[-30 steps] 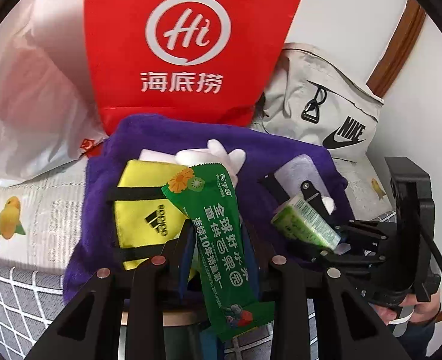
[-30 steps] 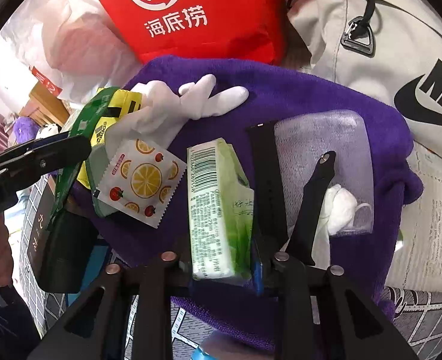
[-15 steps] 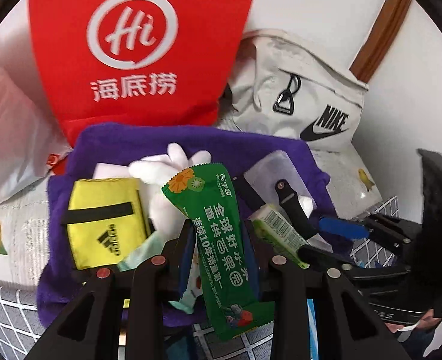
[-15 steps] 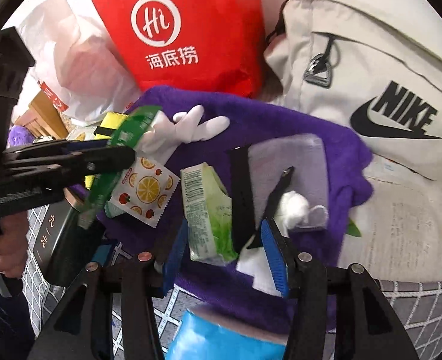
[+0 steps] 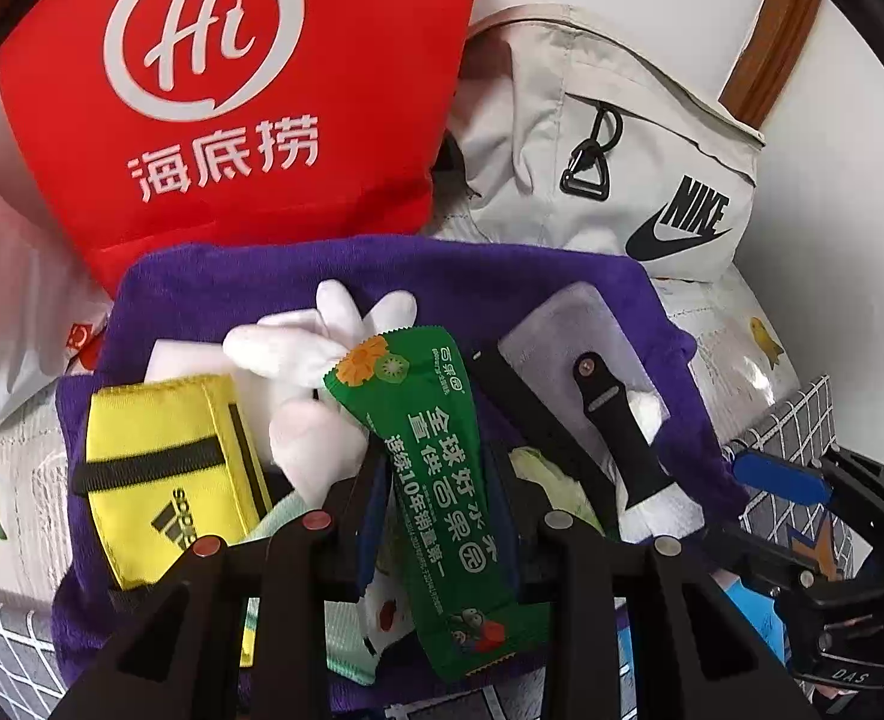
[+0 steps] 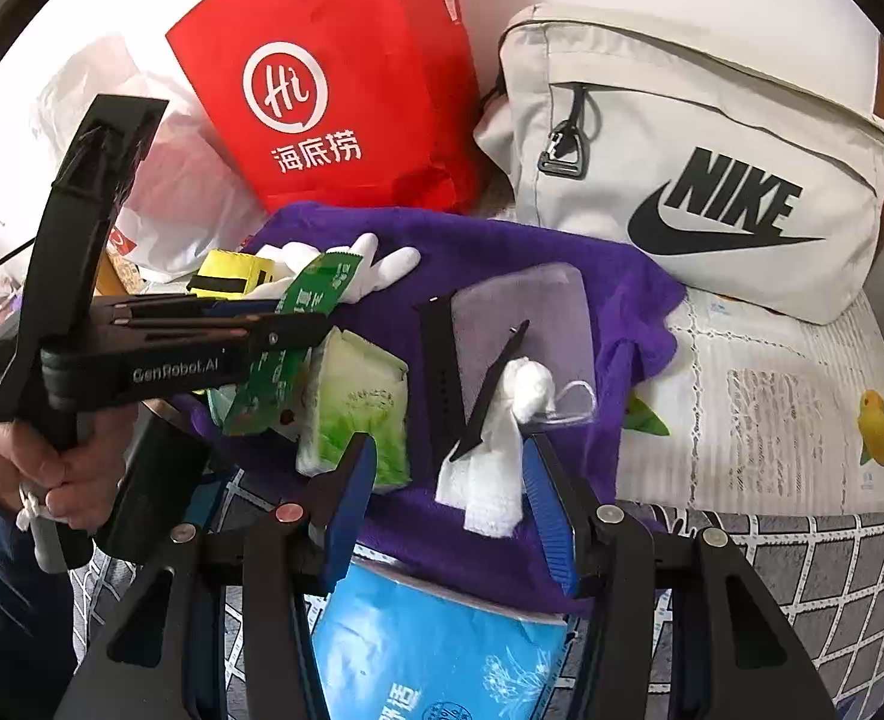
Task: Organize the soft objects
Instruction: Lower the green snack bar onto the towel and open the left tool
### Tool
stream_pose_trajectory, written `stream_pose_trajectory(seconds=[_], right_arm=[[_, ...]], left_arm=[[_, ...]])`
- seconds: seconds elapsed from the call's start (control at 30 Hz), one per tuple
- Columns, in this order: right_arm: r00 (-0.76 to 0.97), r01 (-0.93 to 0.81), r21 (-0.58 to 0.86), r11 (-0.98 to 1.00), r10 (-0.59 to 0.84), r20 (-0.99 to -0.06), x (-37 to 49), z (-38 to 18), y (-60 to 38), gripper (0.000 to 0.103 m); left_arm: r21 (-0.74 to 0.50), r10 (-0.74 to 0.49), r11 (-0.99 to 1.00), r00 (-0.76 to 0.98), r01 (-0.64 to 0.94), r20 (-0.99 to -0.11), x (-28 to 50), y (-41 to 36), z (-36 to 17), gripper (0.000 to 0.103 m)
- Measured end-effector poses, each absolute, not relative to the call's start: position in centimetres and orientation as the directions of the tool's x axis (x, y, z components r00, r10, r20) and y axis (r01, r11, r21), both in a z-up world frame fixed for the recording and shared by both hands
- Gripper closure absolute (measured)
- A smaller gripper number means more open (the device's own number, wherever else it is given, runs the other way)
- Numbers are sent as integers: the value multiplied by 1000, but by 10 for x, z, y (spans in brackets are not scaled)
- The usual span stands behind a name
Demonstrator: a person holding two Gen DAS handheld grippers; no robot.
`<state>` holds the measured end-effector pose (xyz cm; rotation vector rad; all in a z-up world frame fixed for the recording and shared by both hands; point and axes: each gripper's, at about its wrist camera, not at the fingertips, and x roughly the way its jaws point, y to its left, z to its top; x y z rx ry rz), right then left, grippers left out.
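Seeing right gripper [image 6: 448, 498] now apart, tissue pack [image 6: 360, 408] released onto purple towel [image 6: 562, 258]; my left gripper [image 5: 435, 480] stays clamped on green sachet [image 5: 435, 468]. Bed [image 6: 772, 396], white wall.

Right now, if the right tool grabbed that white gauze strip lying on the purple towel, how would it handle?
The white gauze strip would probably flop and drape, since it lies crumpled and folded. It looks very light. One end sits under the black watch strap, so lifting might drag that along the purple towel.
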<state>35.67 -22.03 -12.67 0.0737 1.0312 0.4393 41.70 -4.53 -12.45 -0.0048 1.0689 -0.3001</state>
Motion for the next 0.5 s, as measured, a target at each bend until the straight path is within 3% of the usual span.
stream_pose_trajectory(seconds=[0.5], right_arm=[[436,-310,249,917,370,-820,357,-130,-224,52]], left_arm=[[-55,-168,966,454,251,-875,428,-53,-132,71]])
